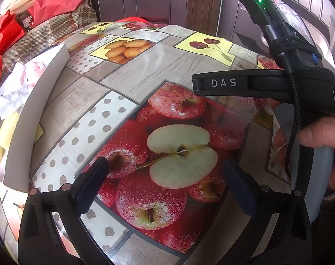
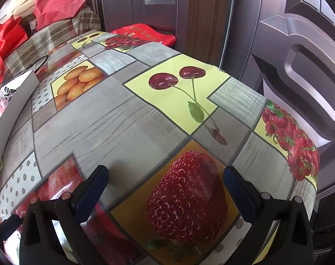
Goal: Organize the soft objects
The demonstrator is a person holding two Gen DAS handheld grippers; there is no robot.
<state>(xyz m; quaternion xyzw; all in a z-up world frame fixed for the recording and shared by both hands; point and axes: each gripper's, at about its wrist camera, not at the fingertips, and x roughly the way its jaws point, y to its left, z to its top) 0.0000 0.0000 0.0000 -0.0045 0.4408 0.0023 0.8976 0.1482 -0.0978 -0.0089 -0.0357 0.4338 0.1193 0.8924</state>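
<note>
I hold both claws tilted down over the table, which wears a fruit-print oilcloth [image 1: 127, 72]. My left gripper [image 1: 165, 172] stands with its fingers spread wide apart, nothing between them but the printed picture of red apples and a halved apple beneath. My right gripper [image 2: 166, 176] is spread just as wide, empty too, above a printed strawberry. In the left view my right hand [image 1: 322, 145] shows at the edge, wrapped around the grey handle of the other tool.

The soft things lie off to my left, inside a white box [image 1: 28, 119] resting on the oilcloth: a pink and white plush toy [image 1: 28, 75] near the far end, with pale yellow fabric [image 1: 3, 137] nearer me. They are well apart from both claws. Beyond the table sits a checked sofa [image 2: 63, 33] carrying red bags [image 2: 56, 0], and brown panelled doors [image 2: 300, 66] stand behind.
</note>
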